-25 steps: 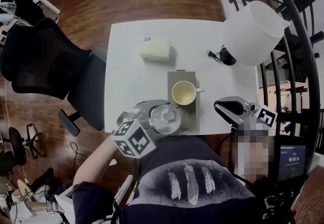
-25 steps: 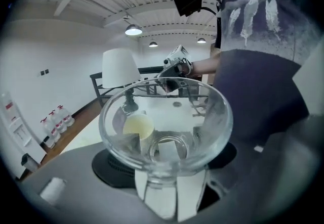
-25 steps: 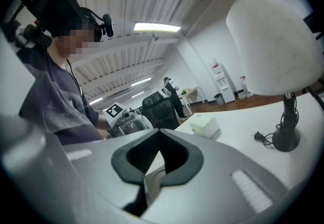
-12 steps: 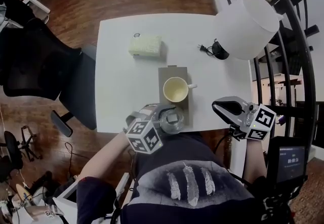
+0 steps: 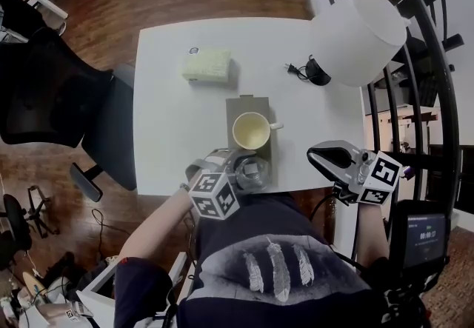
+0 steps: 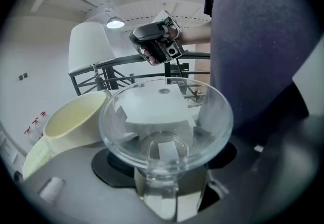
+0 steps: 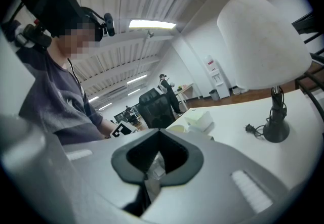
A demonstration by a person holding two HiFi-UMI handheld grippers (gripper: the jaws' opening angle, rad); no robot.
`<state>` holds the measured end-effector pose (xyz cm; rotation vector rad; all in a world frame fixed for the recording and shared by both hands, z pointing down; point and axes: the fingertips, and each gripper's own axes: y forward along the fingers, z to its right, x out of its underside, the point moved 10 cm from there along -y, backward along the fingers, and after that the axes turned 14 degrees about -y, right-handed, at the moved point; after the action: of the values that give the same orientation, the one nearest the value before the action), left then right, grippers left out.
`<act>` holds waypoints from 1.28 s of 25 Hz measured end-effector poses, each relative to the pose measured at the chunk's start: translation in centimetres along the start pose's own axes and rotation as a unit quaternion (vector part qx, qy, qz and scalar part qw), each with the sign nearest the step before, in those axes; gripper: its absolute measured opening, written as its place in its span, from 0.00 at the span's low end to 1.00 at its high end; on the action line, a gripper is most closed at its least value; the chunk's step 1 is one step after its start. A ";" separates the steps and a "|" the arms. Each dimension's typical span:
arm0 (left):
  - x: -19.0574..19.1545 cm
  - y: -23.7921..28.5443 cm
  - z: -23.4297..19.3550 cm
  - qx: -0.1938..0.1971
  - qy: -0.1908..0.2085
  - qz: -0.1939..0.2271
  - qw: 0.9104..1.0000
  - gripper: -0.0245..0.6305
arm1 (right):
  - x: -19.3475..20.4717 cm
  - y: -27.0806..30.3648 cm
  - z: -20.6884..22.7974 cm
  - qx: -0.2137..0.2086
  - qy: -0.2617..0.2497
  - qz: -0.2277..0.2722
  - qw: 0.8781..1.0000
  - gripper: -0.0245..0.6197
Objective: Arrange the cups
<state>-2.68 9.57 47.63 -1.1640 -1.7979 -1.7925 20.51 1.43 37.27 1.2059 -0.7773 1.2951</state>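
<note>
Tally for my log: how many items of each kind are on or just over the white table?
Cups: 2 (cream ceramic mug, clear glass cup)
Grey rectangular mat: 1
Pale green tissue pack: 1
White-shaded lamp: 1
Total: 5

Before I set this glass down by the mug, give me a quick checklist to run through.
1. Grip: ok. The left tongs are closed on the glass cup at its base.
2. Glass opening up: ok, seen from the head view.
3. Spot: ok. The glass is over the near end of the grey mat, just in front of the mug.
4. Gap between glass and mug: cannot tell. Their rims look very close.
5. Glass base resting on the mat: cannot tell.
6. Other hand clear: ok. The right tongs are shut, empty and off to the right of the mat.
</note>
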 end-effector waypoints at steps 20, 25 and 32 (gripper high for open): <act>0.4 -1.8 0.1 0.020 -0.058 0.047 0.997 0.76 | 0.1 0.8 -0.2 -0.007 0.004 -0.018 1.000 0.04; 0.1 -3.7 0.1 0.006 -0.060 0.057 0.997 0.76 | 0.0 0.8 -0.2 -0.004 0.005 -0.018 1.000 0.04; 0.0 -6.8 0.7 -0.018 -0.068 0.065 0.995 0.76 | -0.4 1.1 -0.2 -0.011 0.004 -0.007 1.000 0.04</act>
<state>-7.46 11.14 43.03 -1.4133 -1.7242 -1.7161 19.32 1.36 37.11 1.1865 -0.7745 1.2772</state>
